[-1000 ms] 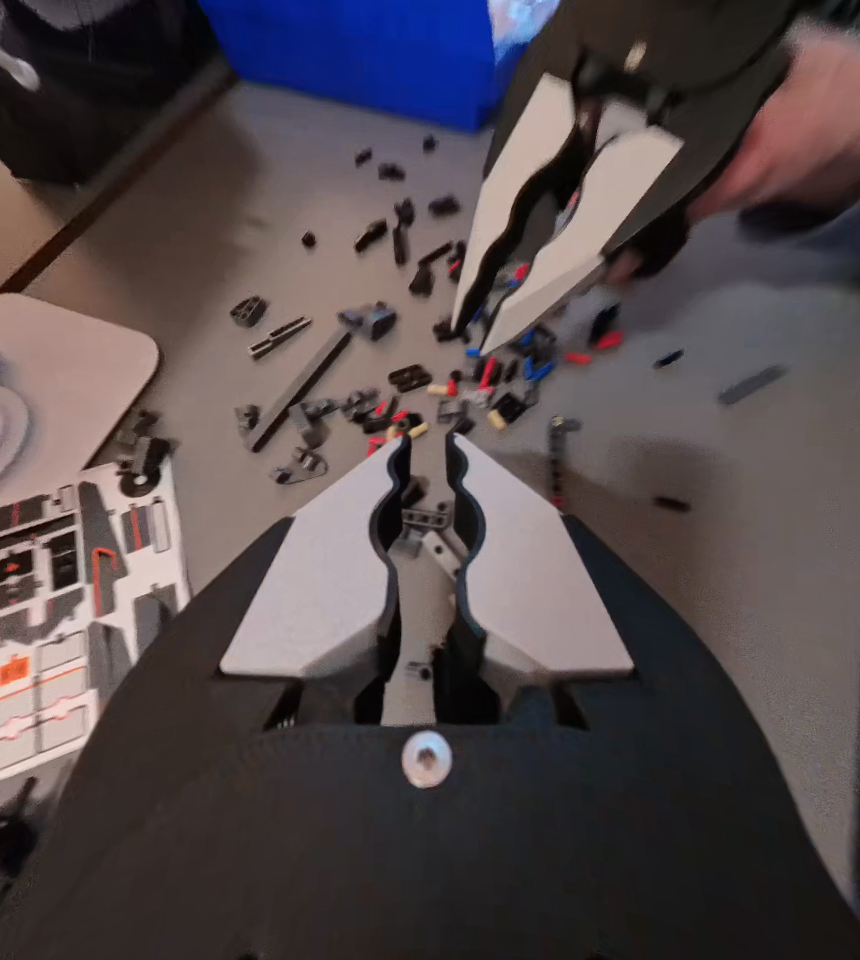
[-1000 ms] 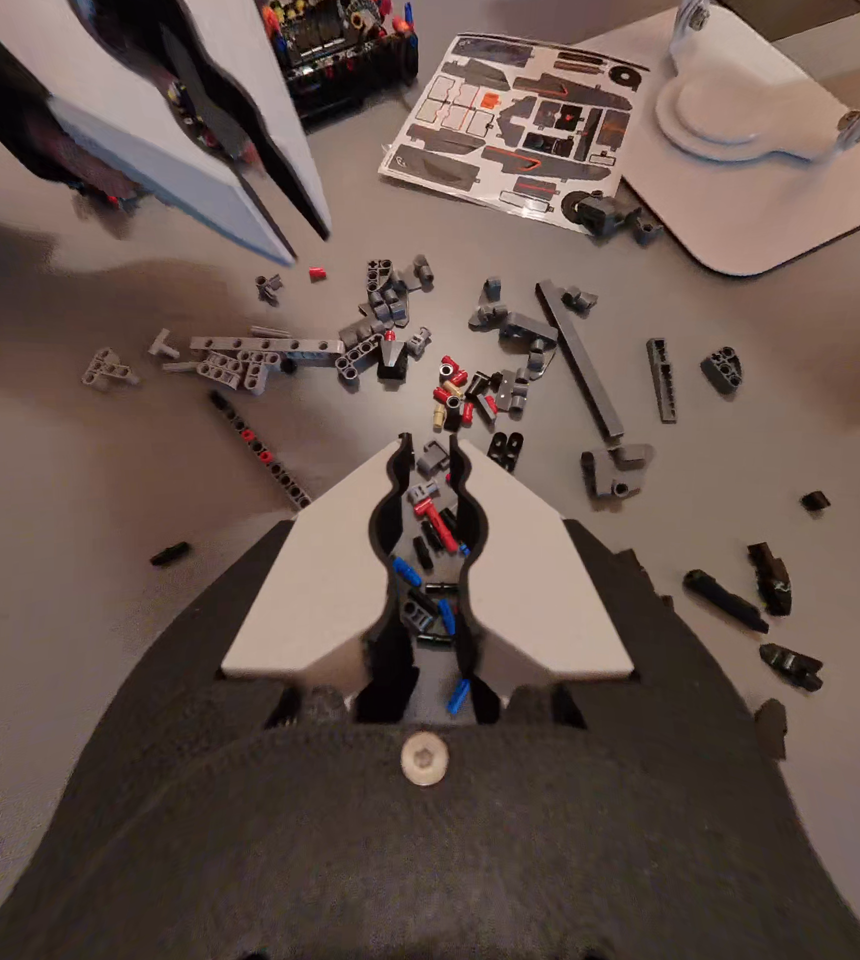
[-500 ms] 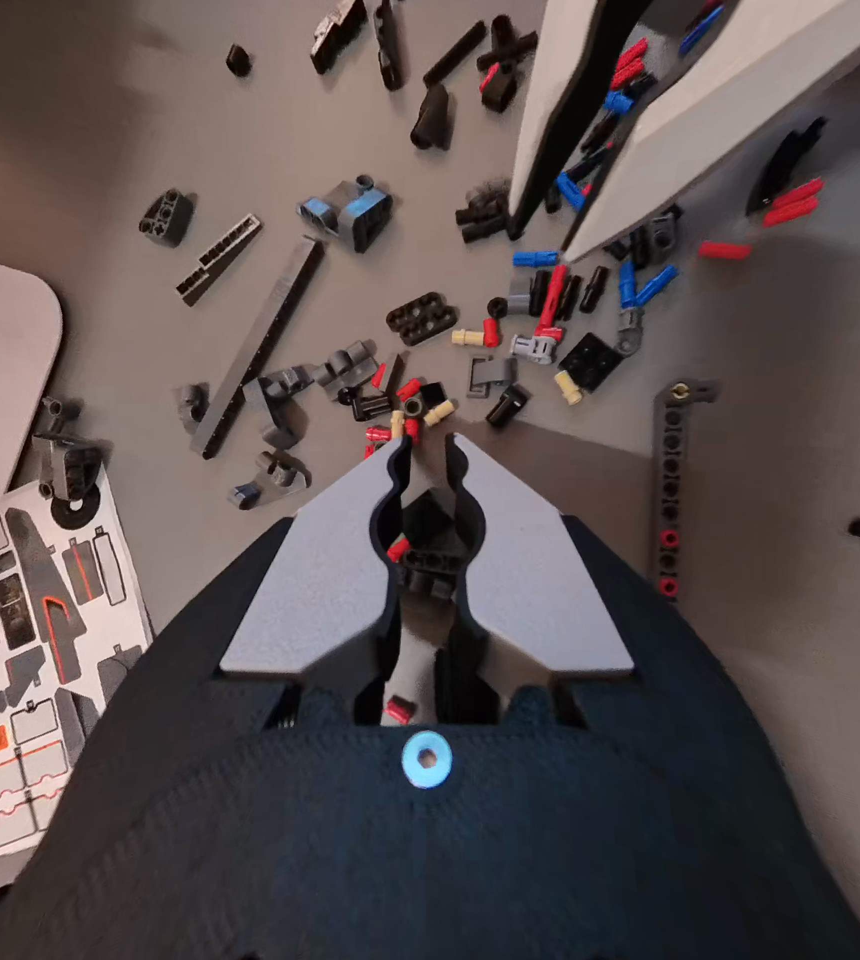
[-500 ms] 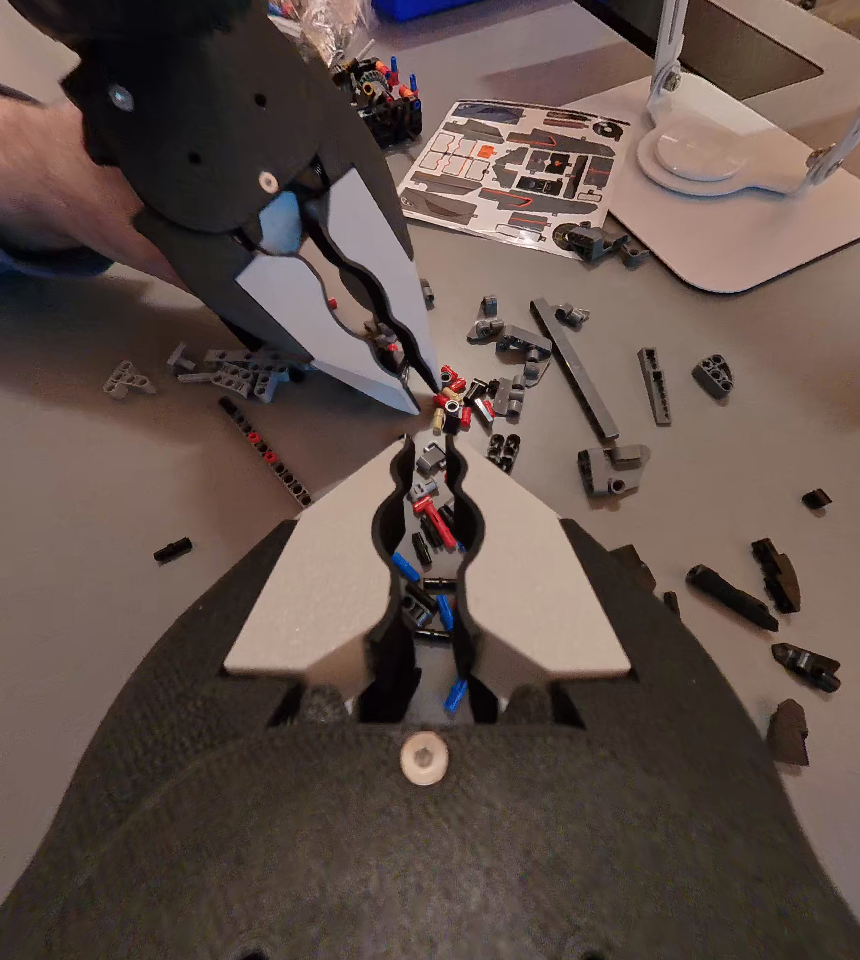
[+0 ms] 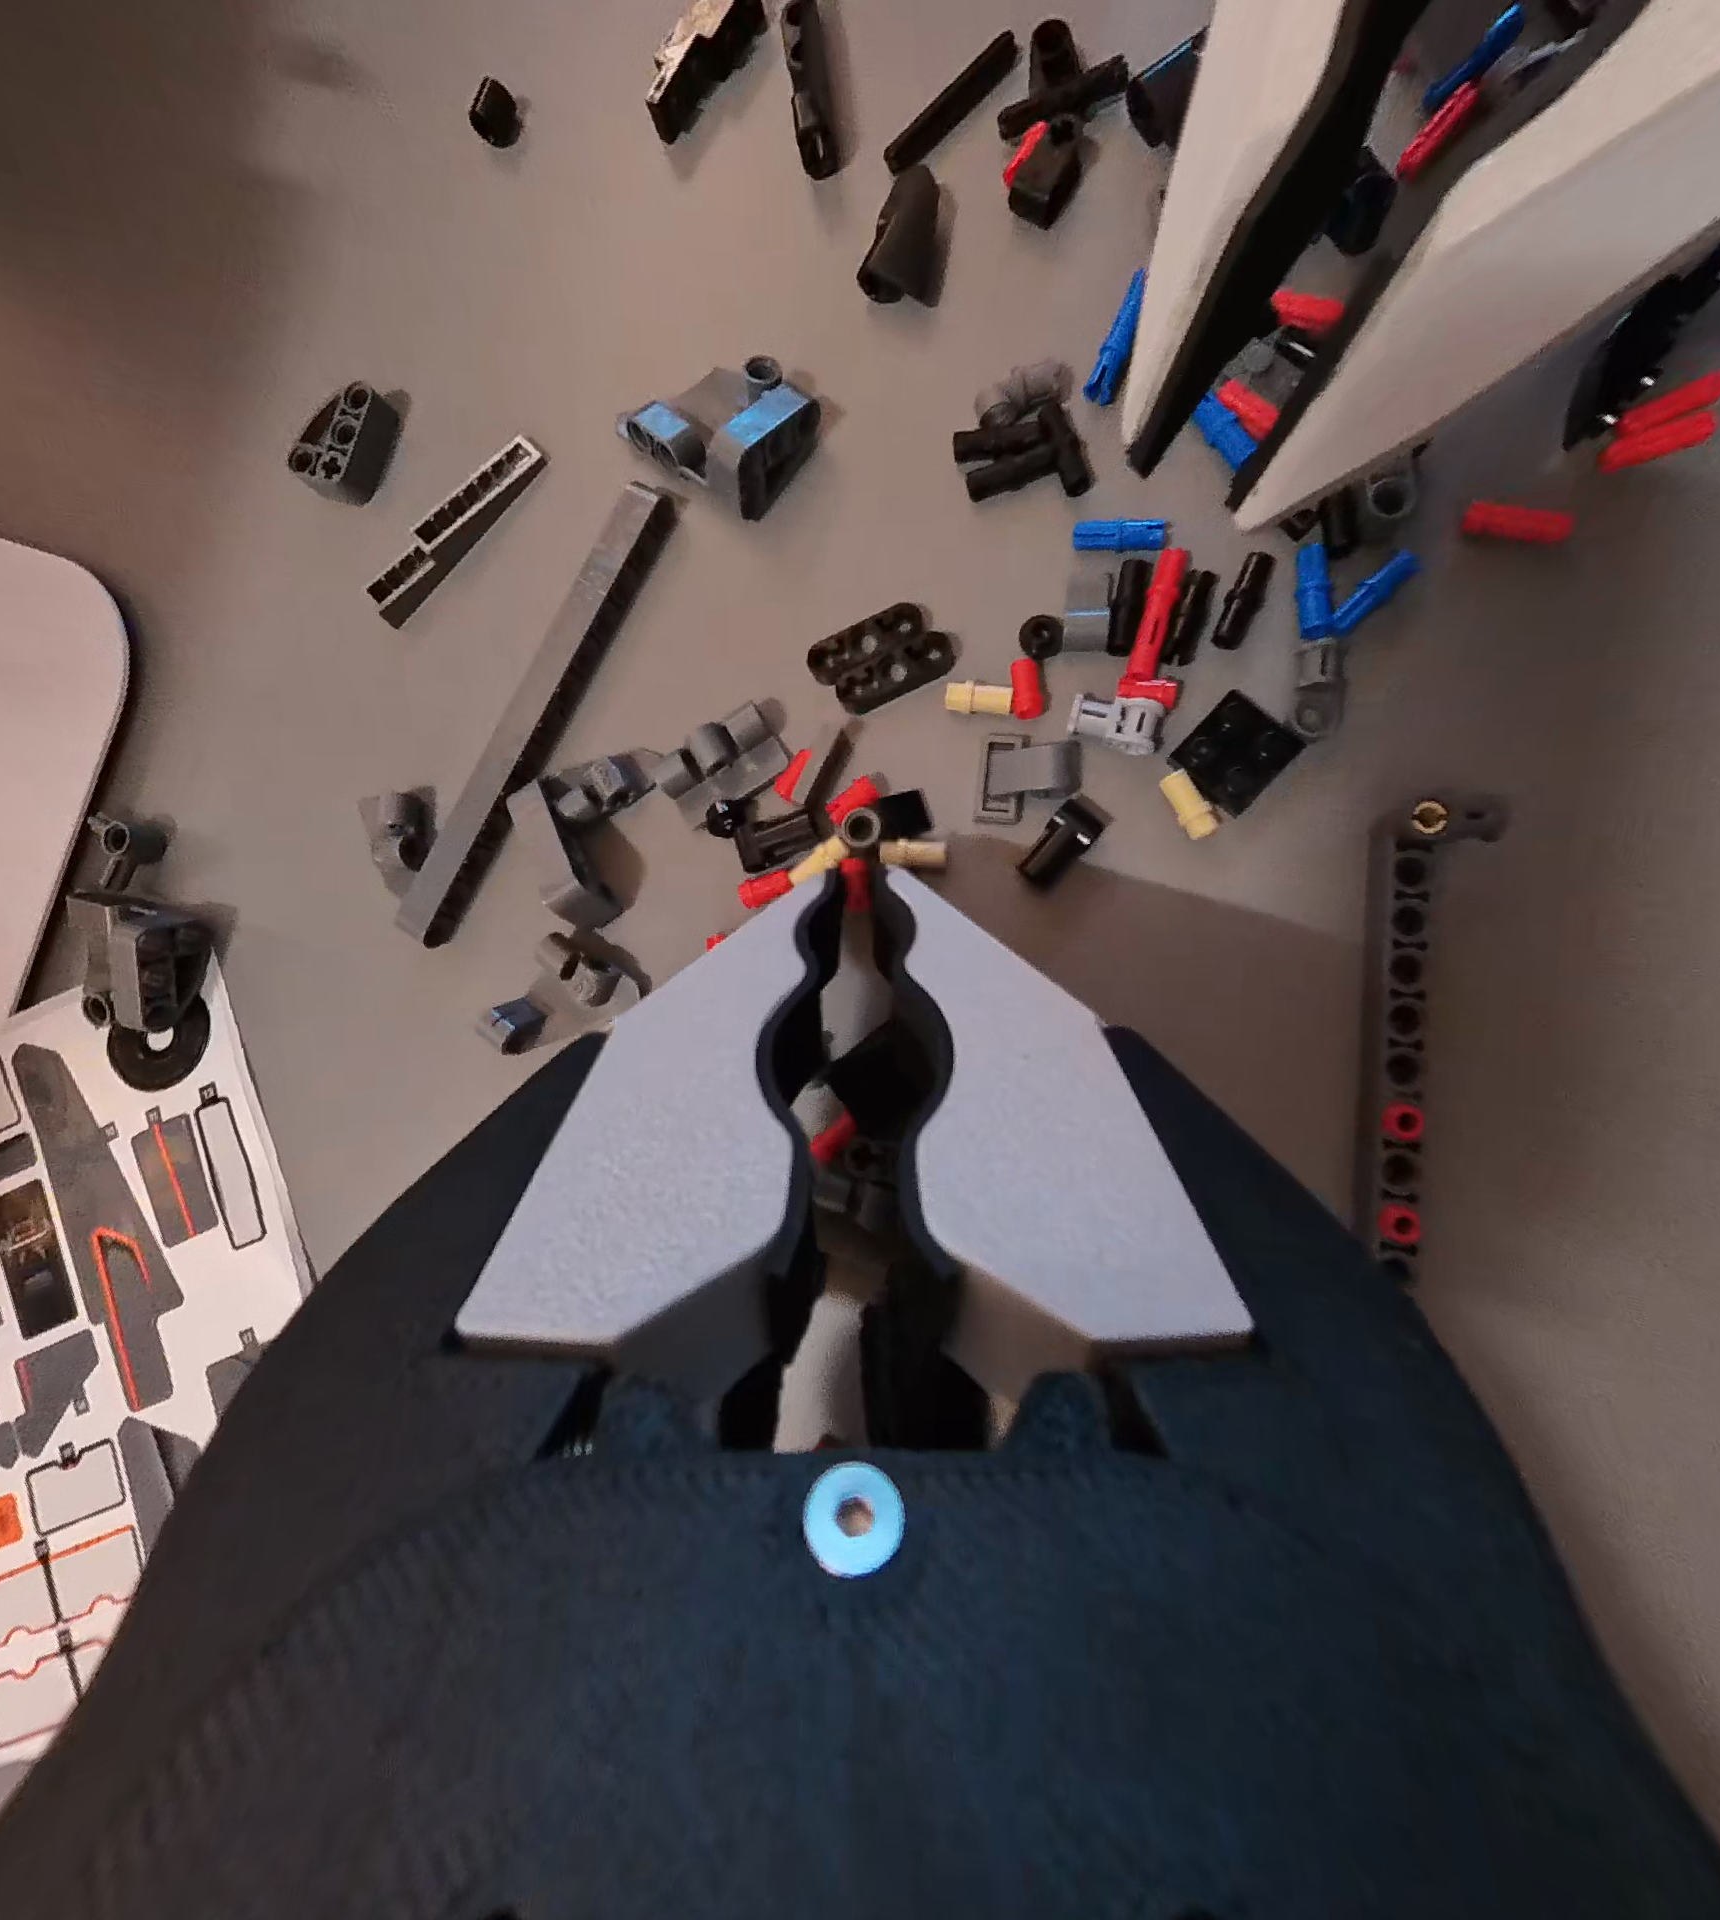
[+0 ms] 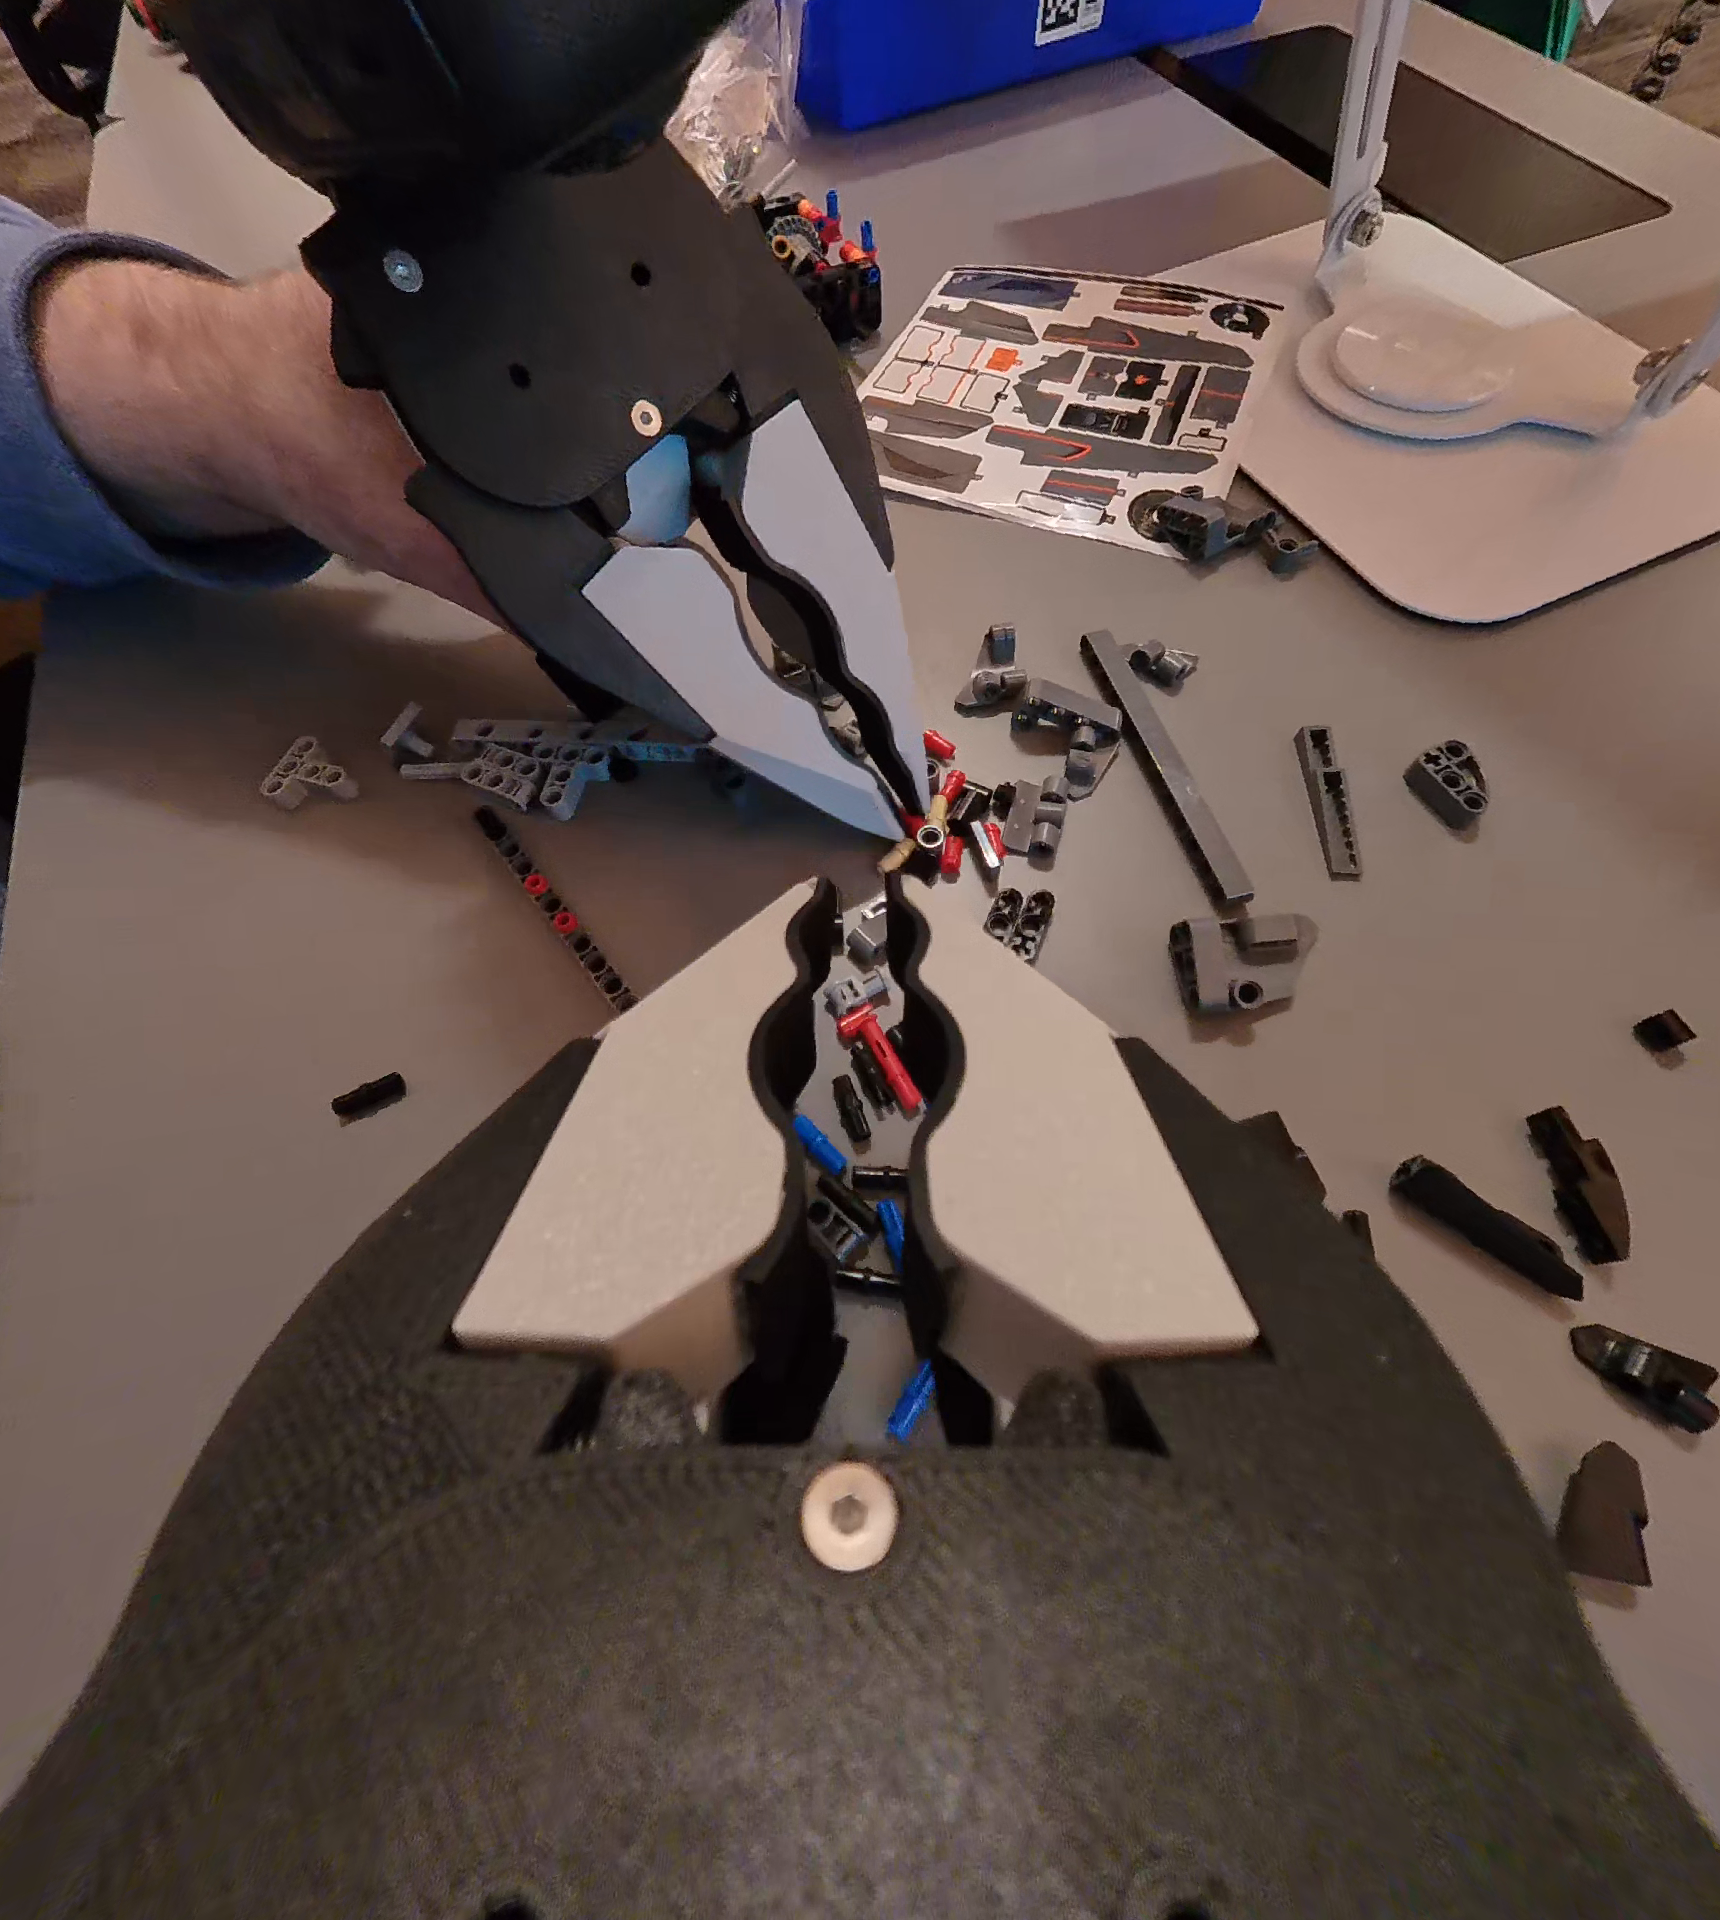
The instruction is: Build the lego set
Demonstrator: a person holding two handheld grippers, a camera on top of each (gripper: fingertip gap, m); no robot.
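Loose lego pieces lie scattered on a grey table: red, blue, tan and black pins, and a long dark grey beam, which also shows in the right wrist view. My left gripper is down at the pile, its fingers nearly together on a small red pin, next to a dark grey bush. It shows in the right wrist view, held by a hand. My right gripper is slightly open and empty, just above more pins. It shows in the left wrist view.
A sticker sheet and a white stand base lie at the back right, with a blue bin behind. A thin beam with red pins and grey beams lie left. Black curved pieces lie right. Some 8 cm of space lies between my two pairs of fingers.
My left gripper came down to the pile of pins and its fingers closed on the red pin. My right gripper stayed nearly where it was.
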